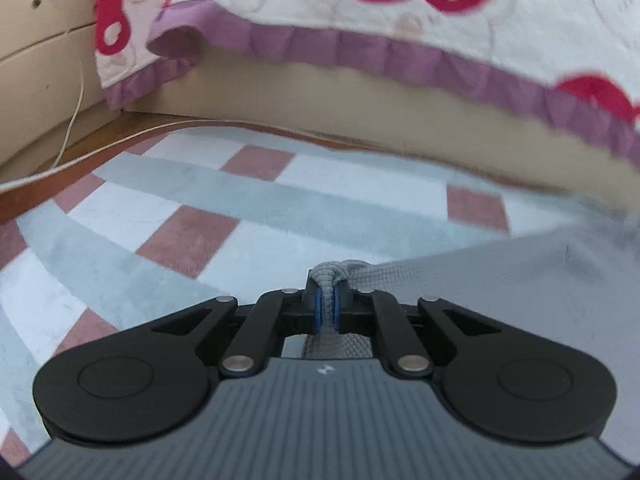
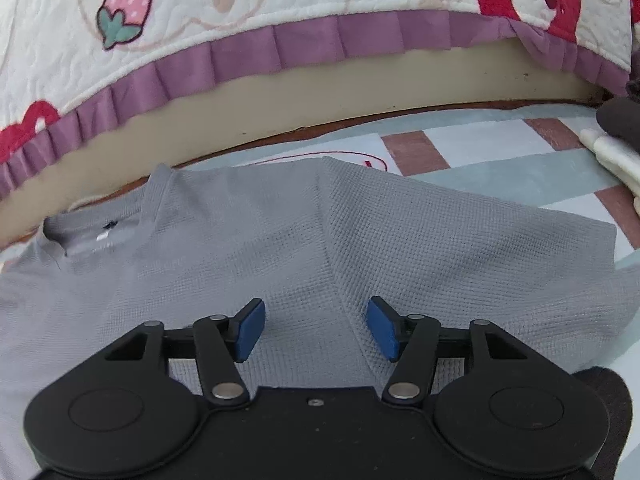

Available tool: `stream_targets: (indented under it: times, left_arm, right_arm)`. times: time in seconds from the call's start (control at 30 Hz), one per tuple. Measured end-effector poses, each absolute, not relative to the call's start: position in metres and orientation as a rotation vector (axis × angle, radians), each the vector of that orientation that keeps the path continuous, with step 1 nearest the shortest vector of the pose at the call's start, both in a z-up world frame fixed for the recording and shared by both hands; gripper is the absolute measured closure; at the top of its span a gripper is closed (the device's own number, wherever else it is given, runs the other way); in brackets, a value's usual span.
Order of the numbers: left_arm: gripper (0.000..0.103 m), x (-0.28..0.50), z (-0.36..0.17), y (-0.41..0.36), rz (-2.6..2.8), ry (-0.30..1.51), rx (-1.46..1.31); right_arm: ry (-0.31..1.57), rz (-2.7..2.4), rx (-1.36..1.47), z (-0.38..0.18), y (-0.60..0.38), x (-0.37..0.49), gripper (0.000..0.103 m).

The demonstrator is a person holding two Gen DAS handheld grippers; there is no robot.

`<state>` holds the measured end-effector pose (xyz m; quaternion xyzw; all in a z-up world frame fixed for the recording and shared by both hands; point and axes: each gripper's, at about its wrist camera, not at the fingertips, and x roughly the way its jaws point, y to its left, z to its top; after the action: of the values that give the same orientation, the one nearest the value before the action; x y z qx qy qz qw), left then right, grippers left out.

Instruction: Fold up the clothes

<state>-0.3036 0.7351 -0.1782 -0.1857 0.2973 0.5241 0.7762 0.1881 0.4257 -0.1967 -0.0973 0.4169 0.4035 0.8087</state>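
A grey waffle-knit shirt (image 2: 280, 232) lies spread on a checked rug, collar (image 2: 100, 224) toward the bed, one sleeve (image 2: 480, 236) stretched to the right. My right gripper (image 2: 316, 328) is open just above the shirt's chest, its blue pads (image 2: 250, 330) on either side of the sleeve seam. My left gripper (image 1: 327, 304) is shut on a bunched edge of the grey shirt (image 1: 500, 280), which trails off to the right and is lifted above the rug.
A bed with a white, red-printed quilt and purple frill (image 2: 320, 40) runs along the far side, its beige base (image 1: 360, 108) close ahead. The checked rug (image 1: 200, 220) covers the floor. A cable (image 1: 76, 120) hangs by the wall at left. Dark and white objects (image 2: 616, 140) sit at right.
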Motion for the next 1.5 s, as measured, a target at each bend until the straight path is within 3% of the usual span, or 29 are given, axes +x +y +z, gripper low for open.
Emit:
stream_targets:
  times: [0.1, 0.23, 0.53, 0.83, 1.0, 1.17, 1.33, 1.37, 1.4, 1.43, 1.47, 1.5]
  left_arm:
    - [0.084, -0.301, -0.186, 0.732, 1.179, 0.675, -0.392]
    - [0.059, -0.308, -0.172, 0.726, 1.192, 0.693, -0.432]
    - [0.050, -0.316, -0.127, 0.655, 1.030, 0.667, -0.566]
    - [0.048, -0.317, -0.144, 0.569, 0.680, 0.810, -0.747]
    - [0.045, -0.318, -0.154, 0.561, 0.607, 0.809, -0.835]
    - [0.044, -0.307, -0.156, 0.559, 0.633, 0.798, -0.718]
    - [0.033, -0.298, -0.159, 0.568, 0.650, 0.782, -0.689]
    - [0.040, -0.298, -0.159, 0.568, 0.647, 0.772, -0.693]
    - [0.055, -0.297, -0.158, 0.566, 0.665, 0.792, -0.658]
    - [0.095, -0.296, -0.157, 0.561, 0.664, 0.817, -0.619]
    - [0.102, -0.294, -0.155, 0.556, 0.658, 0.841, -0.582]
    - [0.102, -0.293, -0.153, 0.551, 0.651, 0.865, -0.545]
  right_arm:
    - [0.858, 0.878, -0.314, -0.199, 0.428, 0.180, 0.038]
    - [0.844, 0.875, -0.362, -0.198, 0.420, 0.177, 0.035]
    - [0.847, 0.863, 0.000, -0.163, 0.262, 0.142, 0.036]
    - [0.975, 0.914, 0.178, -0.165, 0.121, 0.076, 0.036]
    - [1.001, 0.930, 0.247, -0.176, 0.121, 0.082, 0.035]
    - [1.001, 0.942, 0.163, -0.180, 0.163, 0.116, 0.035]
    - [1.016, 0.910, 0.072, -0.186, 0.201, 0.154, 0.035]
    - [1.051, 0.920, 0.074, -0.189, 0.207, 0.161, 0.035]
    - [1.080, 0.937, 0.077, -0.191, 0.212, 0.166, 0.035]
    - [1.100, 0.965, 0.084, -0.191, 0.215, 0.167, 0.039]
    - [1.135, 1.007, 0.098, -0.192, 0.219, 0.166, 0.060]
    - [1.194, 1.070, 0.124, -0.195, 0.222, 0.163, 0.080]
